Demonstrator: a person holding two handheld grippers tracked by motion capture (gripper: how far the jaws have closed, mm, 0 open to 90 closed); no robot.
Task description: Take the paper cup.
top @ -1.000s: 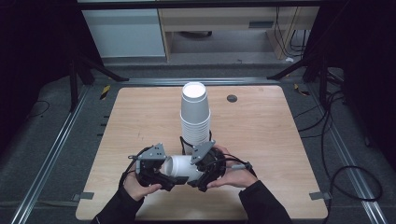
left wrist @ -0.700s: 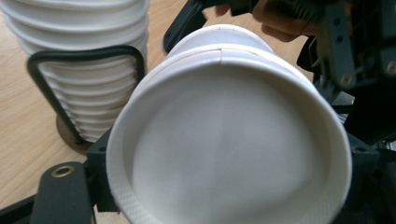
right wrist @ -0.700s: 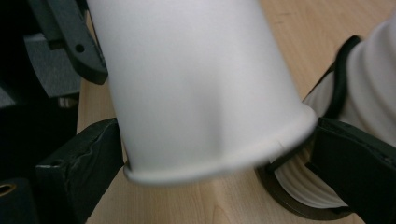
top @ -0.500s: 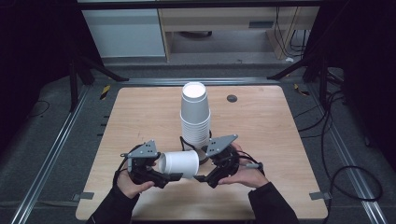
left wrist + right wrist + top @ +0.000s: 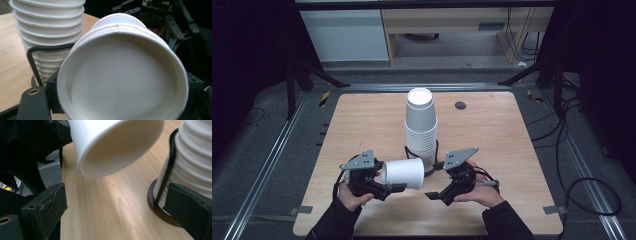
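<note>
High view: the tall stack of white paper cups (image 5: pixel 421 127) stands in a black wire holder near the centre of the light wooden desk (image 5: pixel 362 125). A single white paper cup (image 5: pixel 402 173) lies on its side in the air just left of the stack's base, clamped in the left tool (image 5: pixel 384 186). The right tool (image 5: pixel 439 192) sits just right of the stack's base, jaws apart and empty, clear of the single cup.

Left gripper view: the single cup (image 5: pixel 122 75) sits between the jaws with its recessed base toward the camera; the stack (image 5: pixel 47 37) stands behind it at left.

Right gripper view: the right tool (image 5: pixel 112 212) has its jaws spread wide. The single cup's open mouth (image 5: pixel 115 147) hangs above them, left of the stack (image 5: pixel 192 162) and its black wire holder (image 5: pixel 167 167).
</note>
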